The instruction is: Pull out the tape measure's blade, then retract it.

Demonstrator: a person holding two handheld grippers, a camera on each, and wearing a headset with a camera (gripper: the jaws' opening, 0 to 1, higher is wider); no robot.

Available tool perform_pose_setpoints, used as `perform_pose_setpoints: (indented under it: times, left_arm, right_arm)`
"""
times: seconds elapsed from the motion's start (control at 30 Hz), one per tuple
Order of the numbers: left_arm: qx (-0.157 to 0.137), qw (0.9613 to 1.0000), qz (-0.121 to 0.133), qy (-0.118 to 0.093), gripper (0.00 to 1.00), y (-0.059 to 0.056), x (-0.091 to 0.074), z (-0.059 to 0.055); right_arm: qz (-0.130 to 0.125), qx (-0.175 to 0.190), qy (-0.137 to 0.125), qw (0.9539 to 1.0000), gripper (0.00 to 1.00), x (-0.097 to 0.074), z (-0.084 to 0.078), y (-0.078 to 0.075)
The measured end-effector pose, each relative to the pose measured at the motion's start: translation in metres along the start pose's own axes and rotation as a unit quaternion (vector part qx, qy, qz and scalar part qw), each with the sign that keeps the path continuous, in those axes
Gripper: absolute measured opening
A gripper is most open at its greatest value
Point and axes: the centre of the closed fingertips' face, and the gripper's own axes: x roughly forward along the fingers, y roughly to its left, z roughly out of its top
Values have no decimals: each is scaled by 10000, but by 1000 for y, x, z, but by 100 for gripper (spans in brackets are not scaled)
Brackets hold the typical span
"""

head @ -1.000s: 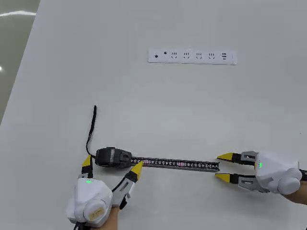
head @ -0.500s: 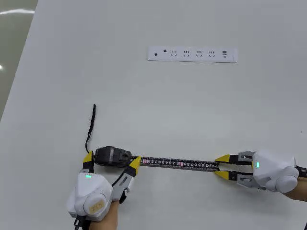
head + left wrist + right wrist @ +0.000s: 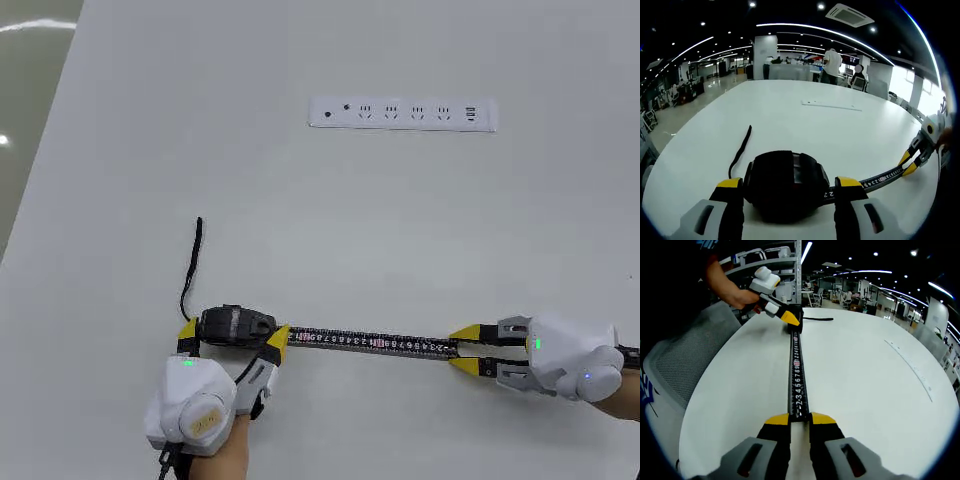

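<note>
Right gripper view showed the right gripper (image 3: pixel 796 418) pressed together on the free end of the blade (image 3: pixel 797 370), its yellow tips pinching the blade low over the tabletop (image 3: pixel 865 390). From there the blade ran straight away, numbers up, to the case (image 3: pixel 785 185), well apart at the far end. The left gripper (image 3: pixel 790 182) clasped that case, one jaw against each side. A black strap (image 3: pixel 190 270) trailed from the case's rear, and a white power strip (image 3: pixel 403 114) lay well beyond, clear of the work. In the head view the blade's long axis lay across the tabletop, from the case on the person's left to the pinched end on the right. Judging by this, any further pull should go rightward along that line. Retraction should feed the blade back leftward toward the case, with the right gripper guiding the end.
</note>
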Motion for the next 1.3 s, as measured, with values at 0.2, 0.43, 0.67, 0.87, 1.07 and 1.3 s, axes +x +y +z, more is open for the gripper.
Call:
perform_pose_setpoints:
  times: [0.2, 0.43, 0.67, 0.87, 1.07, 1.3]
  left_arm:
    - [-64, 10000, 56, -2, 67, 3, 2, -1]
    - [-89, 9999, 44, 20, 66, 3, 2, -1]
    - [57, 9998, 100, 191, 63, 3, 2, -2]
    - [102, 9997, 55, 220, 61, 4, 1, -4]
    - [121, 9995, -3, 290, 60, 4, 2, -4]
    - [88, 9995, -42, 305, 60, 4, 2, -4]
  right_arm:
    - [-3, -7, 2, 10000, 12, 0, 1, 0]
    - [-3, -26, 18, 10000, 12, -1, 1, 1]
    - [12, -46, 48, 10000, 12, -1, 1, 1]
    - [27, -77, 76, 9999, 12, -1, 0, 2]
    - [45, -88, 95, 9999, 12, -1, 1, 4]
    - [38, -106, 113, 9999, 12, -1, 1, 4]
